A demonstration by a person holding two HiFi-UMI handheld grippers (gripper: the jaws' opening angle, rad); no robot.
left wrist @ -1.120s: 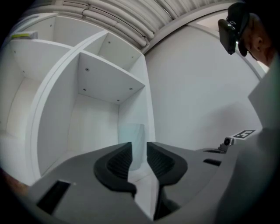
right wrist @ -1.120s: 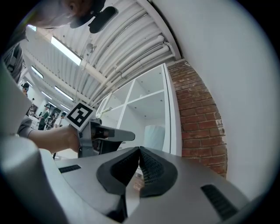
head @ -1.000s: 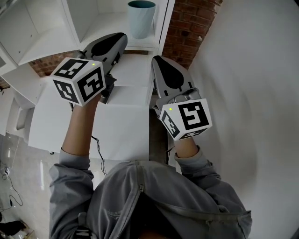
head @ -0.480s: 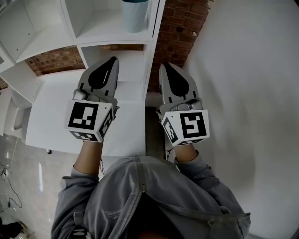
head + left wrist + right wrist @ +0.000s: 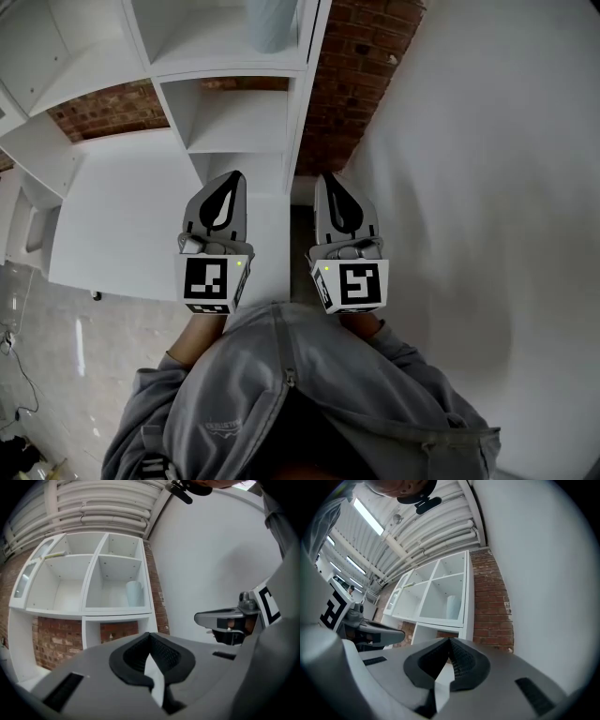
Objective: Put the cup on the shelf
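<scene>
- Holding my left claw [image 5: 233,178] and right claw [image 5: 331,180] low, close to my chest, both pointing to 12 o'clock at the shelf [image 5: 300,94].
- Both claws are clenched, tips together, with nothing between the jaws in either gripper view.
- The cup [image 5: 272,23] stands upright in a cubby at 12 o'clock, well apart from both claws and cut off by the top edge of the head view.
- From the left gripper view it sits at the right side of its cubby, near the side wall.
- As I judge it, the task looks done, since the cup is on its board and I grip nothing.
- Risk: the cup is tall and looks light. If I swing a claw forward or bump the shelf frame, it could tip or slide off.
- Risk: it seems to stand toward the front of the board rather than deep inside, so little margin is left if it shifts.
- Count: one cup, two claws, one shelf.
- Count: two rows of two cubbies show plainly, with more openings below where the brick wall [image 5: 347,75] shows through.
</scene>
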